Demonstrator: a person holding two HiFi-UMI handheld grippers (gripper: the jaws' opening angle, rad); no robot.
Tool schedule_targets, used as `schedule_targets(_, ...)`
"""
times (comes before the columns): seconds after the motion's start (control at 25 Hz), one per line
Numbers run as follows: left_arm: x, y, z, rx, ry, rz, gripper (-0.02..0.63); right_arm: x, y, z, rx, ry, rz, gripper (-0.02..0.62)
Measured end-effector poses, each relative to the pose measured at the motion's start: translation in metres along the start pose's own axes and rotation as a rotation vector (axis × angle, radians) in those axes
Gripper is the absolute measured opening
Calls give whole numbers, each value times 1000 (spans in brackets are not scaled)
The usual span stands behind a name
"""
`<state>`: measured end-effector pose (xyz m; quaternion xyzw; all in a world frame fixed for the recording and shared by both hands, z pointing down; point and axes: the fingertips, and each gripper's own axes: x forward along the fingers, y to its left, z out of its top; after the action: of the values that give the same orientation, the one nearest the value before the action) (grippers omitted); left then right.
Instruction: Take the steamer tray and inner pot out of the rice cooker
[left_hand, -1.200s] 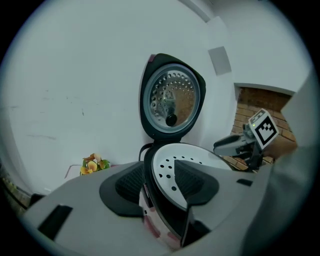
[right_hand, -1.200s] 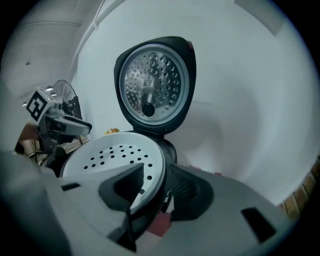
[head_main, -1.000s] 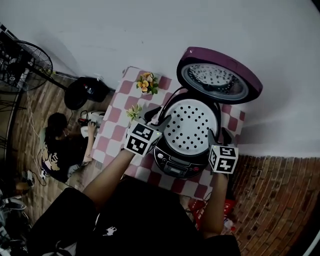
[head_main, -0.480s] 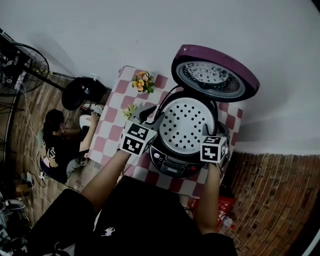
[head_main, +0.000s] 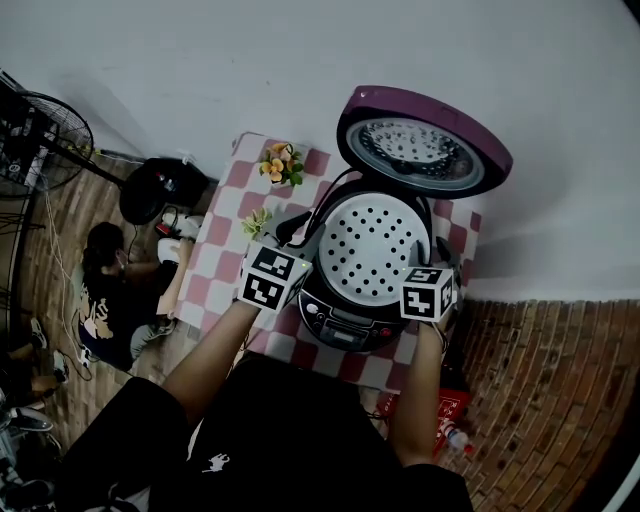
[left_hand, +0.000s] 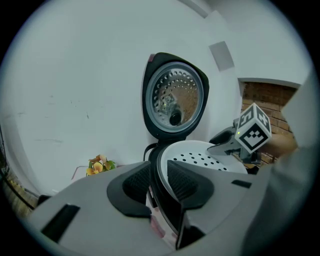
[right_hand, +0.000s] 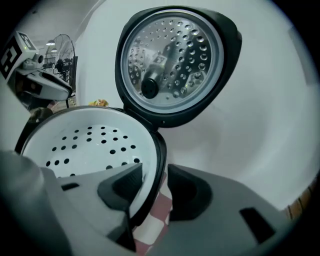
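Observation:
The rice cooker (head_main: 340, 322) stands on a checkered table with its purple lid (head_main: 422, 140) raised. The white perforated steamer tray (head_main: 368, 245) lies in its mouth and hides the inner pot. My left gripper (head_main: 300, 234) straddles the left rim. In the left gripper view the gripper (left_hand: 159, 182) has the tray (left_hand: 205, 157) edge and the dark rim between its closing jaws. My right gripper (head_main: 440, 260) straddles the right rim. In the right gripper view the gripper (right_hand: 152, 185) is closing, with cloth showing beside the rim of the tray (right_hand: 85, 142).
Orange flowers (head_main: 280, 165) and a small green plant (head_main: 258, 222) sit on the tablecloth (head_main: 228, 255) left of the cooker. A person (head_main: 110, 290) sits on the floor at the left, near a fan (head_main: 45, 130) and a black round object (head_main: 160, 185). A white wall is behind.
The right gripper has shifted in against the cooker's right rim and rolled. The left gripper has stayed at the left rim.

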<state>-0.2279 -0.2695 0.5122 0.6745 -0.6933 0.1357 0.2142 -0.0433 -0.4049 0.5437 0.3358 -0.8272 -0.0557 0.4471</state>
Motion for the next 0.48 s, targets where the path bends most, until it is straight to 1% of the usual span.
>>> schedule_targets(0.08, -1, -2, 2, 0, -5, 2, 101, -4, 1, 4, 7, -14, 14, 116)
schedule_targets(0.2, -4, -3, 5, -8, -17, 7, 84, -12, 0, 11, 24, -49, 15, 80)
schedule_targets(0.32, -8, -2, 7, -32, -26, 19, 51, -17, -2, 17, 112, -103, 46, 60)
schedule_targets(0.48, -14, -3, 12, -40, -47, 30, 26, -25, -7, 28, 254, -188, 102, 32)
